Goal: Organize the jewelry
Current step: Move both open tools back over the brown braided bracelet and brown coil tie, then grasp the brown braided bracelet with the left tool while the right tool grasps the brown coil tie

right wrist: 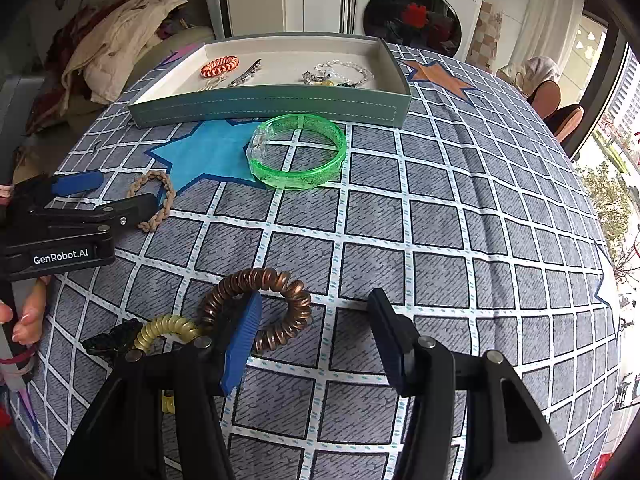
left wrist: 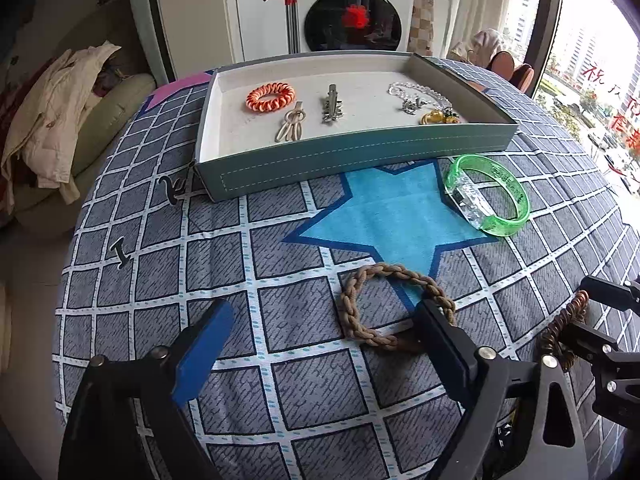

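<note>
Copper-brown coil hair tie (right wrist: 260,308) lay on the bench (right wrist: 440,240), its loop around the right gripper's (right wrist: 316,336) nine o'clock finger, jaws spread. The left gripper (left wrist: 320,344), jaws spread, straddled the braided tie (left wrist: 392,304).

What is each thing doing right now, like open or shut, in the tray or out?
Tray: open, partly filled.
Green bangle: flat on cloth, outside tray.
Braided tie: on cloth, outside tray.
Copper coil tie: on cloth, ungripped.
Left gripper: open.
Right gripper: open.
</note>
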